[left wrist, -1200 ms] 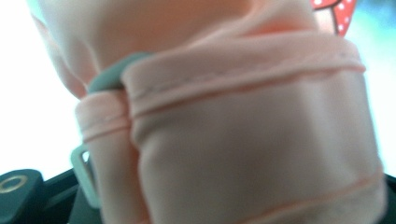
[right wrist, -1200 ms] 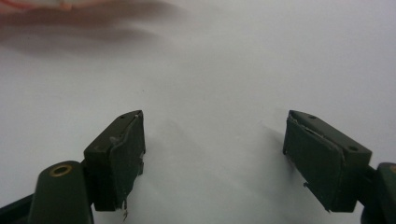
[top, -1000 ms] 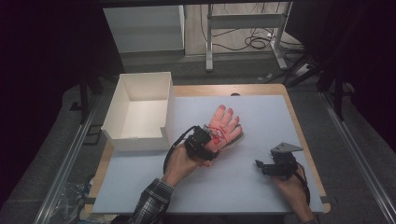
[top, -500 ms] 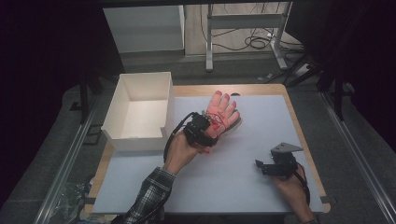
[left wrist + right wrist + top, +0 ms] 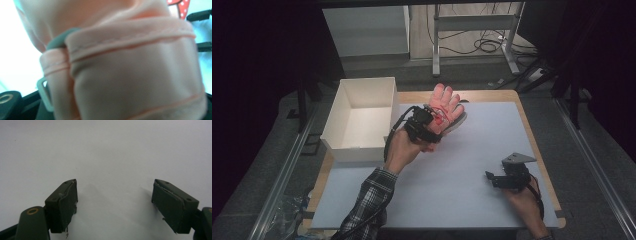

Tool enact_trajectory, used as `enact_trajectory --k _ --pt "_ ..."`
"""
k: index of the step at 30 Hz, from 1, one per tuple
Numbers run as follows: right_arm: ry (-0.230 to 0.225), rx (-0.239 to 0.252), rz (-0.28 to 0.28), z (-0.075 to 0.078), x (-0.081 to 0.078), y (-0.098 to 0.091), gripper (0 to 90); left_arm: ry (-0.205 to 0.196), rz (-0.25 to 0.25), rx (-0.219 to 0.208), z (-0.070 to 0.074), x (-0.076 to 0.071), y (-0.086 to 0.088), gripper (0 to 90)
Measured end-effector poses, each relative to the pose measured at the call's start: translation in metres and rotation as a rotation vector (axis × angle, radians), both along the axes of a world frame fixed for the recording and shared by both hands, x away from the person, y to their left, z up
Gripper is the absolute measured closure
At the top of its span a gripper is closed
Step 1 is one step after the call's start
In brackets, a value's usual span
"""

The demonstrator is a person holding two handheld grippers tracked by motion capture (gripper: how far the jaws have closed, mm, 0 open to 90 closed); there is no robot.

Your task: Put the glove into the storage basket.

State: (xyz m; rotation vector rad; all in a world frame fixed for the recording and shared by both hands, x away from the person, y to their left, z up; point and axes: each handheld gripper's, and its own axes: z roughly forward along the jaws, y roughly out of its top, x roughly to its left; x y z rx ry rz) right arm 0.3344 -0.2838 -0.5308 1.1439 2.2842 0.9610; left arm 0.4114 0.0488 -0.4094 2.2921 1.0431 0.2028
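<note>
Item 1: pink glove (image 5: 446,106), red-dotted patch on it. Your left gripper (image 5: 428,125) has its jaws pinching the glove at the cuff end; the glove fingers point away from you, held above the desk (image 5: 452,175) just right of the box. In the left gripper view the cuff (image 5: 135,75) sits right against the camera, with a grey tab (image 5: 58,41) at its seam.

Item 2: white box (image 5: 362,117), open-topped, at the desk's far left corner, near the glove but apart from it.

Item 3: your right gripper (image 5: 497,178), low over the desk's near right part, well apart from the glove. Its jaws stand spread with nothing between them, bare pale surface beneath.
</note>
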Motion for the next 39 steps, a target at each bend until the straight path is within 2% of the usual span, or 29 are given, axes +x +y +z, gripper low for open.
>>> enact_trajectory --k 12,22,31,39 --pt "0.000 0.000 0.000 0.000 0.000 0.000 21.2 -0.021 0.059 -0.003 0.034 0.015 0.019 44.4" --pt "0.000 0.000 0.000 0.000 0.000 0.000 21.2 -0.027 0.129 0.008 0.046 0.026 0.040 44.2" --pt "0.000 0.000 0.000 0.000 0.000 0.000 21.2 -0.052 0.219 0.006 0.057 0.028 0.073 44.1" --pt "-0.002 -0.001 0.001 0.000 0.000 0.000 21.2 -0.051 0.291 0.000 0.058 0.026 0.107 43.6"
